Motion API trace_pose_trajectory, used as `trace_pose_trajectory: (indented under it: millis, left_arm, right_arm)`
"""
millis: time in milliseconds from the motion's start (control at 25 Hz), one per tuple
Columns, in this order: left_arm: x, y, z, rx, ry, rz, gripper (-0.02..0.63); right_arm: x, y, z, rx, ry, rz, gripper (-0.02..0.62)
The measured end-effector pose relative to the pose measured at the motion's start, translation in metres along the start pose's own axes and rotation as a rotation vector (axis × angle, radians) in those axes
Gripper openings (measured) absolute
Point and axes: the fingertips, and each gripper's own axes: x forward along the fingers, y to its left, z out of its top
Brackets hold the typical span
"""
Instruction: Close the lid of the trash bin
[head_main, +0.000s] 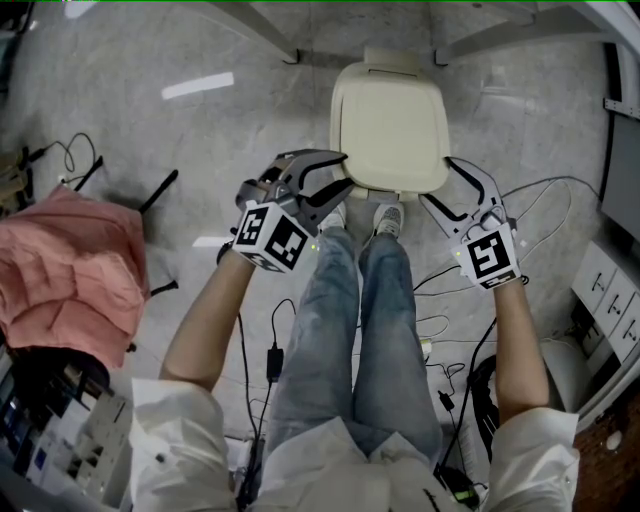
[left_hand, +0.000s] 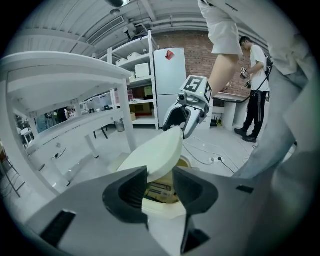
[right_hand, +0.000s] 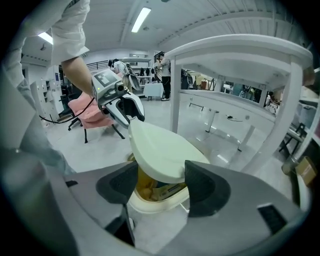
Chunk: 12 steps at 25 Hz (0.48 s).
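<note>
Looking down in the head view, I see the cream lid (head_main: 390, 120) just ahead of my feet. My left claw (head_main: 343, 172) is at its near left corner and my right claw (head_main: 440, 182) at its near right corner.

From the left gripper view, my left claw stands open. The lid's edge sits in the gap and neither pad presses it. The lid is tilted up, and the trash bin (left_hand: 162, 207) shows its contents beneath.

From the right gripper view, my right claw is likewise open around the lid's near edge, not gripping it.

I judge that the lowering step is in hand and the lid isn't seated yet. Next I'd need to ease the lid down evenly on both sides until it meets the rim, keeping my pads out of the closing gap.
</note>
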Motion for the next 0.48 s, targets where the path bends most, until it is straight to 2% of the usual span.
trace_pose_trajectory:
  millis: [80,320,480]
  left_arm:
    - [0.002,-0.004,-0.005,0.013,0.020,-0.019,0.170]
    - [0.008,-0.014,-0.015,-0.009,0.041,-0.052,0.173]
    - [0.011,-0.016,-0.019,-0.056,0.036,-0.072,0.173]
  right_arm:
    - [0.002,0.005,-0.001,0.066,-0.012,0.035,0.346]
    - [0.008,0.009,-0.010,0.137,-0.006,0.050,0.345]
    - [0.011,0.011,-0.014,0.152,0.004,0.056,0.341]
